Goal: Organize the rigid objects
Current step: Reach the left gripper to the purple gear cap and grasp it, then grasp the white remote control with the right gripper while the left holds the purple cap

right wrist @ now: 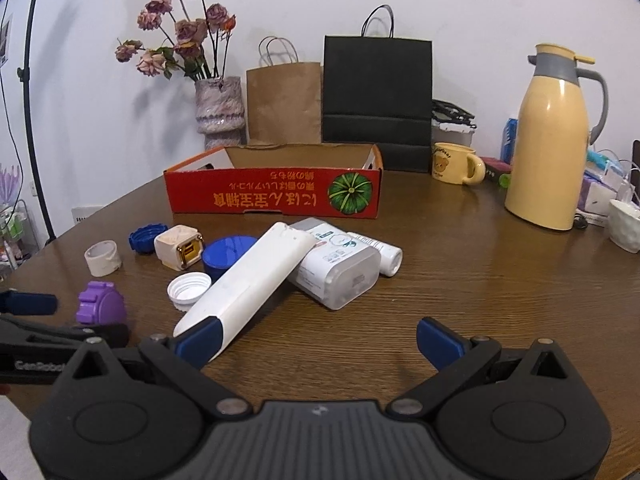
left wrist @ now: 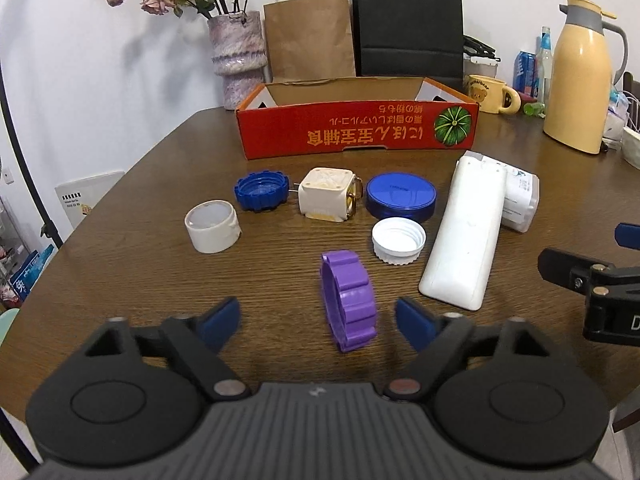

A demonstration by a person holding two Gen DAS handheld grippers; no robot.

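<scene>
Purple cap (left wrist: 348,300) between open left tongs (left wrist: 317,322)

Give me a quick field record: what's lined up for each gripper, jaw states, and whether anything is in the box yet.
left gripper: jaws open, either side of the purple ridged cap standing on edge, not gripping
right gripper: jaws open, nothing between them; long white bottle by its left finger
red cardboard box: no items visible inside from here
wooden table: caps, jar and bottles loose in front of the box
</scene>
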